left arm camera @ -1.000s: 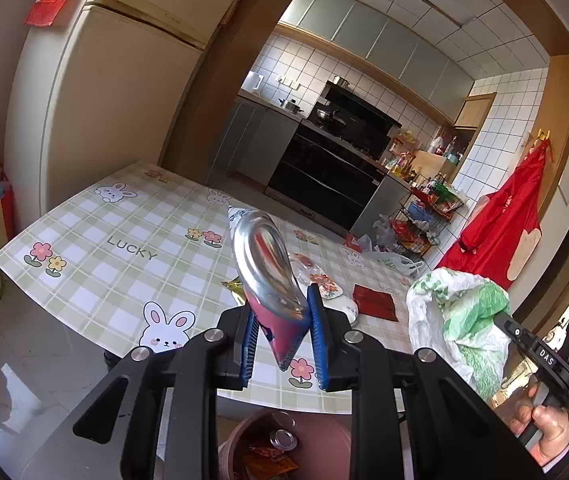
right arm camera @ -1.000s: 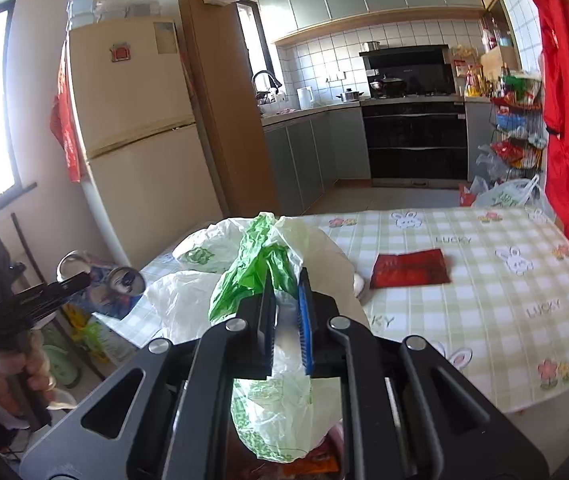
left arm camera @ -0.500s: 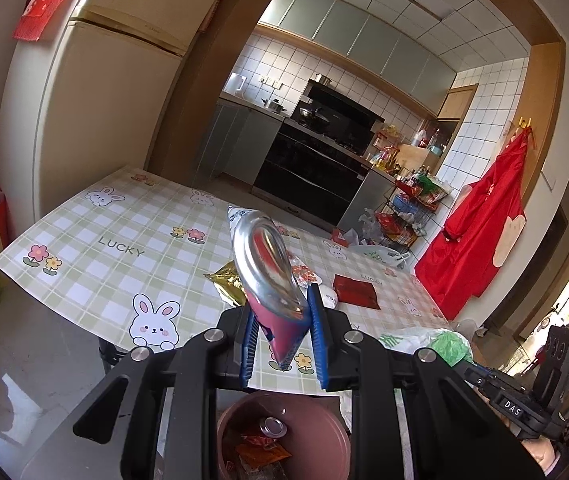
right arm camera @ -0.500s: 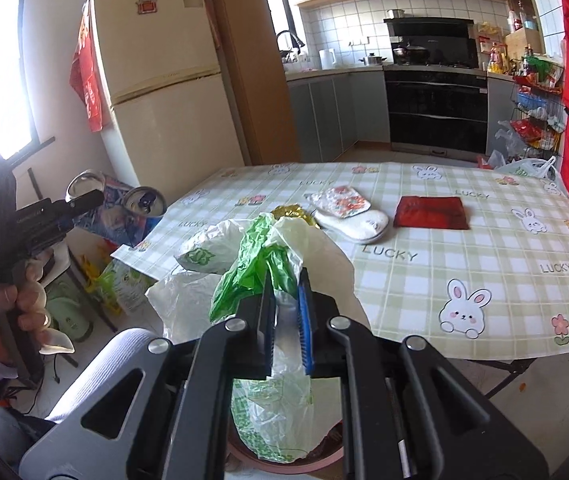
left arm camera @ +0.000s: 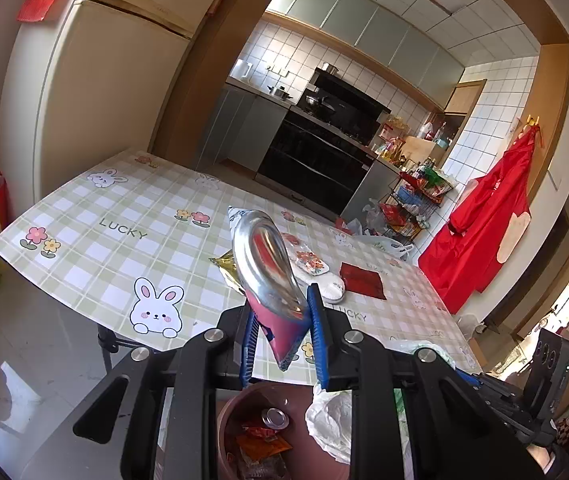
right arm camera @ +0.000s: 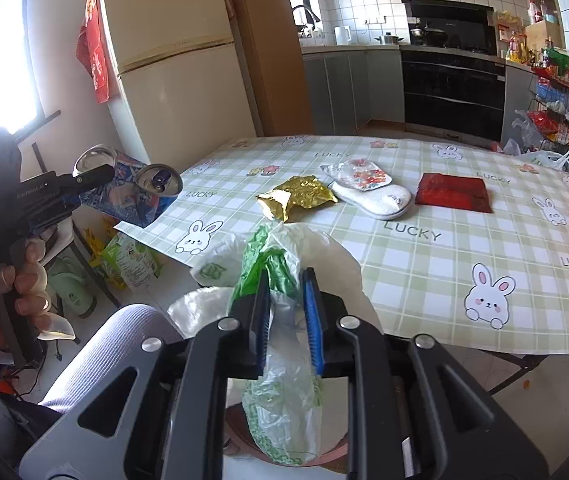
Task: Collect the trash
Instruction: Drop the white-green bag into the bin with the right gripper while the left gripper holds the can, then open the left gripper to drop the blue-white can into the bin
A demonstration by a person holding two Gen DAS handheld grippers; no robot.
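Your left wrist view looks forward along its tool [left arm camera: 280,332] from close above the bin [left arm camera: 296,432], facing across the tabletop [left arm camera: 124,236] toward the oven wall. Your right wrist view looks along its tool [right arm camera: 287,308], angled down at the tabletop [right arm camera: 444,280] from its near edge. Both share the checked tabletop, the slipper [left arm camera: 330,290] [right arm camera: 376,200] and the kitchen behind.

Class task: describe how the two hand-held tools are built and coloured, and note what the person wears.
Both tools, left tool and right tool, have black angular linkage arms with silver round bolts and ribbed blue pads. The left tool's black handle carries small white lettering. The person wears light ribbed trousers.
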